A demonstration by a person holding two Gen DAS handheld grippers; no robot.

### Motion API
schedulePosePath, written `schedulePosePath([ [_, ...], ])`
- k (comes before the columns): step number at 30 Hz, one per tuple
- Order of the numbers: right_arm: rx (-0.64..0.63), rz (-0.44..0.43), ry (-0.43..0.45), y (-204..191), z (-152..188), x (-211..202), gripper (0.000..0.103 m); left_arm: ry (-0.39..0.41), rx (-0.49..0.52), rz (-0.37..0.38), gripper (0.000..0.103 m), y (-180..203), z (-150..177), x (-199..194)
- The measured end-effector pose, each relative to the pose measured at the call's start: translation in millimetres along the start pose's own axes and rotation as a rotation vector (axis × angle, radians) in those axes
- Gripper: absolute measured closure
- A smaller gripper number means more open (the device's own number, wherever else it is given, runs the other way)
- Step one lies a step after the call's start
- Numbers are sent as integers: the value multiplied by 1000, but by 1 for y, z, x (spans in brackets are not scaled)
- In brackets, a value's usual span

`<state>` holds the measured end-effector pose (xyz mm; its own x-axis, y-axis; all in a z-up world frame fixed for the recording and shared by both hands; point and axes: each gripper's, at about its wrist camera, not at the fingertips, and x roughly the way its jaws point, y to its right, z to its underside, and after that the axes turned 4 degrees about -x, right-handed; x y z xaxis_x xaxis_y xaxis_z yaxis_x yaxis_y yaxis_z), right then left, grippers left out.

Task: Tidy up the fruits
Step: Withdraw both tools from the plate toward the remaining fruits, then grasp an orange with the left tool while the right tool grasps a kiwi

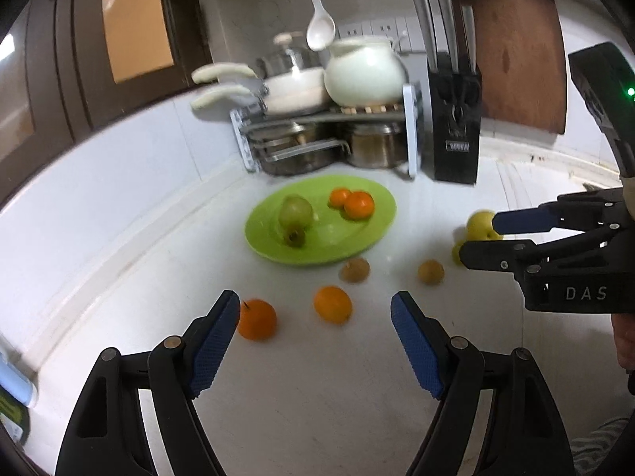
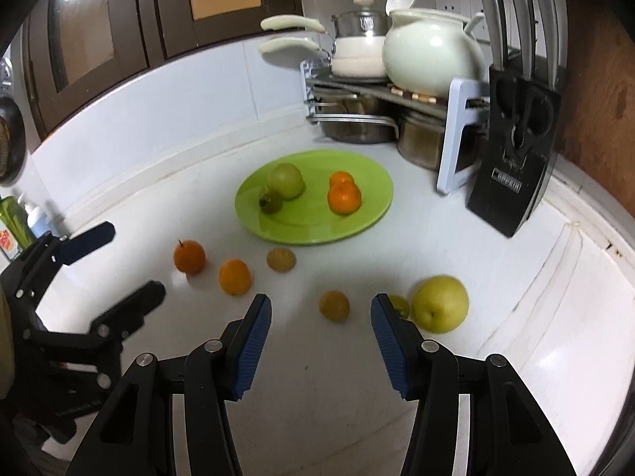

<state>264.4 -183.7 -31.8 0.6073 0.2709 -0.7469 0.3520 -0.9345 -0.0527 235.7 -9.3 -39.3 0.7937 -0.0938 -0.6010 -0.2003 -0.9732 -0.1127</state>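
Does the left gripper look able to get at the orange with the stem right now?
Probably yes. The left gripper has its jaws open and empty, and the orange with the stem sits just beside its left finger on bare counter, nothing between.

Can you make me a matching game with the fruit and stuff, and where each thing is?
Things:
1. two small oranges
2. big yellow-green pear
3. white spoon
4. knife block

Places:
A. hanging above the pots
B. on the green plate
C. standing right of the pot rack
D. on the counter, off the plate

Pairs: 1-B, 2-D, 3-A, 4-C
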Motion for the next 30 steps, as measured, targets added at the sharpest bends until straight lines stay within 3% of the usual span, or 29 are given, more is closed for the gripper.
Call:
schedulePosePath([
  [19,-14,-31,-90,6,5,51,64,-150,-80,76,47,-6,6,66],
  [30,-3,-34,-115,13,4,69,65,-193,-101,81,55,-6,3,90],
])
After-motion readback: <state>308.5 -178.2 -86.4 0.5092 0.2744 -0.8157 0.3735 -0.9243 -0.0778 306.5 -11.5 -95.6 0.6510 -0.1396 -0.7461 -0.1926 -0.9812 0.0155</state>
